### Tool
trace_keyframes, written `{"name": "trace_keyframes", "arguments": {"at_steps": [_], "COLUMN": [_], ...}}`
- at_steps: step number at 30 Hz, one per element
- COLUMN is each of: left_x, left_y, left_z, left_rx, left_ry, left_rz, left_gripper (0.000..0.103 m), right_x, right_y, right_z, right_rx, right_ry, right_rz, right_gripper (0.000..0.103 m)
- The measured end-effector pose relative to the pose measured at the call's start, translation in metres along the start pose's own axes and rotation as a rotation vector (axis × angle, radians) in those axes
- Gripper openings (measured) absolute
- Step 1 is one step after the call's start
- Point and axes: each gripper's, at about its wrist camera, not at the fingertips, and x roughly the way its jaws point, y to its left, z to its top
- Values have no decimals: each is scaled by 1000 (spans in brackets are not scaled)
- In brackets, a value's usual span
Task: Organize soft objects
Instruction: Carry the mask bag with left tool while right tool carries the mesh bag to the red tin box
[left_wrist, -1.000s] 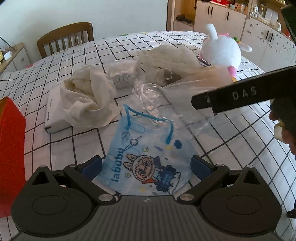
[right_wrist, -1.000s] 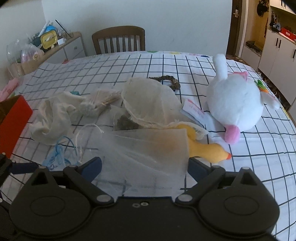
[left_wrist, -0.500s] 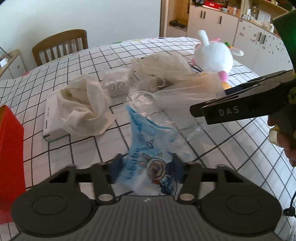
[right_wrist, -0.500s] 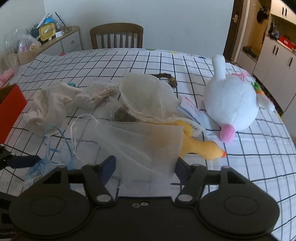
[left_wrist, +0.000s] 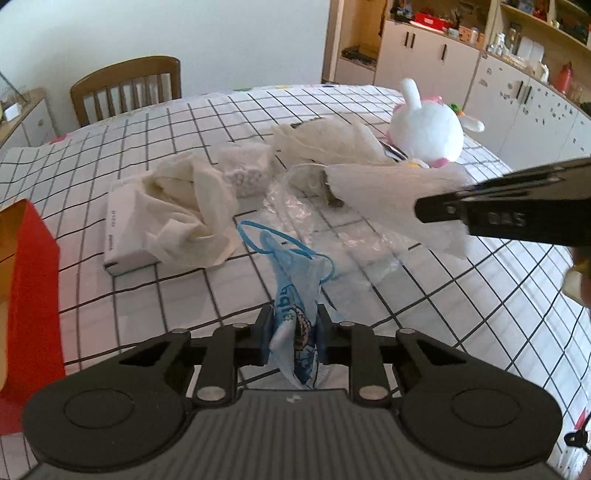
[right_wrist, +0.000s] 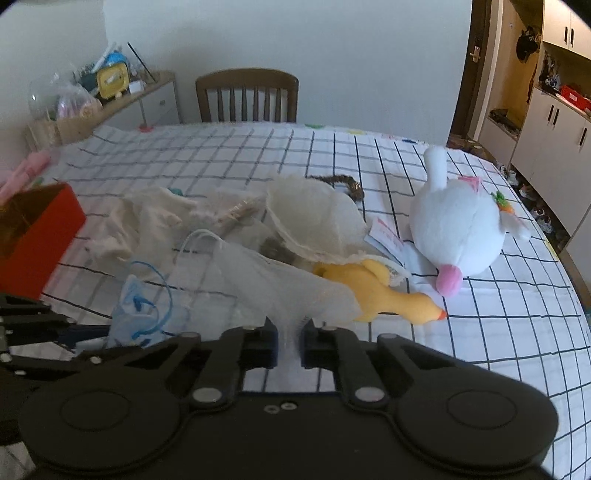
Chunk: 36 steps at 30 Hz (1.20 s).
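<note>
1. Left wrist view: left gripper clenched on the blue printed pouch, fabric bunched between the pads, drawstring loops trailing toward 12 o'clock over the checked tablecloth.
2. Same view: right gripper entering from 3 o'clock, pinching a corner of the white mesh bag, which hangs lifted above a crinkled clear plastic bag.
3. Right wrist view: right gripper clamped on a narrow gather of the white mesh bag, the rest of the mesh fanning out toward 11 o'clock.
4. Also lying about: cream cloth draped over a white box at 10 o'clock, yellow rubber duck at 1 o'clock touching the mesh bag, white plush rabbit at 2 o'clock, red box at 9 o'clock.
5. Step in hand, by judgement: both soft bags picked up at once, one per gripper, and lifted off the pile; nothing sorted to a place yet.
6. Next move likely calls for carrying each bag clear of the clutter to a chosen spot, perhaps the red box, though the destination cannot be told from these views.
7. Worth minding: loose drawstrings snagging on the plastic bag, thin mesh slipping from so small a pinch.
</note>
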Motion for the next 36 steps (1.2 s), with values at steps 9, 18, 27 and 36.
{"name": "trace_keyframes", "arguments": {"at_steps": [9, 18, 27, 36], "left_x": [-39, -81, -115, -137], "left_y": [22, 54, 91, 140], "left_z": [4, 7, 1, -10], "left_rx": [-79, -170, -236, -316], "left_ry": [-46, -104, -146, -153], "left_rz": [23, 80, 157, 234], "left_gripper": [22, 22, 22, 22], "right_x": [-43, -66, -73, -57], "right_y": [20, 53, 102, 169], "right_z": [10, 33, 57, 89], "right_rx": [-23, -57, -126, -264], "right_ry": [-53, -99, -127, -100], "right_rz": [45, 98, 174, 213], "right_gripper": [9, 9, 9, 9]}}
